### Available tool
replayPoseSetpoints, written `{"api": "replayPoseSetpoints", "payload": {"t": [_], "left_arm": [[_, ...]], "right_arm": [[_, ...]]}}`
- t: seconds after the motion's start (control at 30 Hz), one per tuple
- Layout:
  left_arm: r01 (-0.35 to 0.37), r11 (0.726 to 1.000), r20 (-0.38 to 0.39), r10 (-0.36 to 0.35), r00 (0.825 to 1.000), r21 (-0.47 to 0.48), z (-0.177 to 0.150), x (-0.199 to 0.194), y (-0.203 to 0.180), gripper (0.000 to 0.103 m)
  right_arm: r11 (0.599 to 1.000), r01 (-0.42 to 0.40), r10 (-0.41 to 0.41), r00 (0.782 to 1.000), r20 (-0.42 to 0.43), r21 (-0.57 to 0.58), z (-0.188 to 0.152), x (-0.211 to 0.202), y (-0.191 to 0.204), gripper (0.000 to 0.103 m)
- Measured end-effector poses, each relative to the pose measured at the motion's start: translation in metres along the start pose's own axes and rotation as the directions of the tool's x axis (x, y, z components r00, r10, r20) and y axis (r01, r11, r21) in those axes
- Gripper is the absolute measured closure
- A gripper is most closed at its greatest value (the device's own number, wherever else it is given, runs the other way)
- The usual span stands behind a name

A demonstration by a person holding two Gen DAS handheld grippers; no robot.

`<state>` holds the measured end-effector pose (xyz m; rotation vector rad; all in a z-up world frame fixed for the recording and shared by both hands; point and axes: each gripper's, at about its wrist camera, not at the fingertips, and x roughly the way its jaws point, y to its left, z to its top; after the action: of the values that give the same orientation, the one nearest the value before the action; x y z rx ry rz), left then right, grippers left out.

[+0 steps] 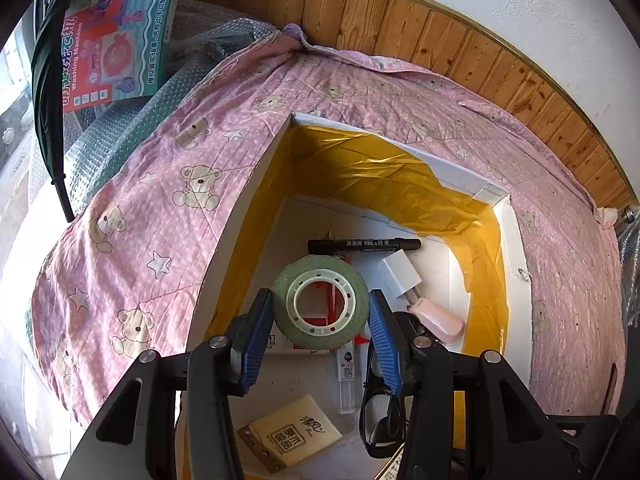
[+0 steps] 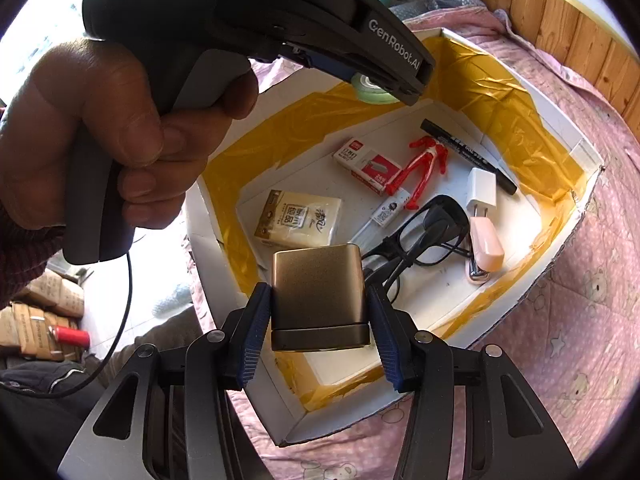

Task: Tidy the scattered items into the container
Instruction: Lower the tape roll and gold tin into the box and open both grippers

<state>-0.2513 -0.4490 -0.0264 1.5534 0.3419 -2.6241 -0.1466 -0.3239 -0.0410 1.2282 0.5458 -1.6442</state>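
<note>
1. Two grippers hang over the white box (image 2: 560, 248) on the pink bear-print quilt (image 1: 160, 208).
2. Left gripper (image 1: 321, 312) clamps a green tape roll (image 1: 321, 307) above the box's contents.
3. Right gripper (image 2: 320, 320) grips a gold metal case (image 2: 318, 296) over the box's near edge, above a tissue pack (image 2: 300, 216) and glasses (image 2: 424, 232) inside.

"GenRobot.AI" runs along the left gripper (image 2: 384, 88) body, with "Acquisition System" higher up near its handle. The toy box (image 1: 116, 28) leaning far left reads "Washing Machine". The black marker (image 1: 364, 245) in the container carries "700". The other print is too small to read.
</note>
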Motion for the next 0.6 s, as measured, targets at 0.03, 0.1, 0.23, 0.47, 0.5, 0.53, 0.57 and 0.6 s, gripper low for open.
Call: {"api": "replayPoseSetpoints", "payload": {"t": [0.03, 0.1, 0.23, 0.47, 0.5, 0.53, 0.57, 0.6], "left_arm": [[-0.004, 1.000, 0.001, 0.004, 1.000, 0.002, 0.001, 0.001, 0.000, 0.054], [-0.020, 1.000, 0.002, 0.020, 1.000, -0.002, 0.002, 0.003, 0.001, 0.054], [-0.056, 0.998, 0.004, 0.056, 0.998, -0.009, 0.003, 0.005, 0.003, 0.049], [-0.052, 0.999, 0.030, 0.052, 0.998, -0.012, -0.001, -0.009, 0.002, 0.043], [-0.051, 0.999, 0.035, 0.051, 0.998, -0.009, -0.003, -0.013, 0.001, 0.043], [-0.050, 0.999, 0.043, 0.051, 0.998, -0.007, -0.004, -0.017, 0.000, 0.043], [-0.048, 0.999, 0.049, 0.048, 0.998, -0.004, -0.006, -0.021, -0.001, 0.043], [-0.045, 0.999, 0.053, 0.045, 0.998, -0.004, -0.008, -0.025, -0.002, 0.043]], "right_arm": [[1.000, -0.001, 0.001, 1.000, -0.003, -0.002, 0.000, 0.001, 0.001, 0.051], [1.000, 0.000, 0.000, 1.000, -0.004, -0.007, -0.002, 0.002, 0.002, 0.050], [1.000, -0.029, 0.029, 1.000, 0.001, 0.002, -0.005, 0.000, 0.002, 0.048], [0.998, -0.055, 0.054, 0.998, 0.031, 0.035, -0.008, -0.016, 0.002, 0.043], [0.998, -0.053, 0.052, 0.998, 0.038, 0.032, -0.009, -0.020, 0.004, 0.043], [0.999, -0.047, 0.046, 0.998, 0.046, 0.025, -0.010, -0.025, 0.006, 0.043], [0.999, -0.035, 0.034, 0.998, 0.055, 0.017, -0.012, -0.030, 0.009, 0.043], [1.000, -0.017, 0.017, 0.998, 0.061, 0.007, -0.013, -0.034, 0.012, 0.043]]}}
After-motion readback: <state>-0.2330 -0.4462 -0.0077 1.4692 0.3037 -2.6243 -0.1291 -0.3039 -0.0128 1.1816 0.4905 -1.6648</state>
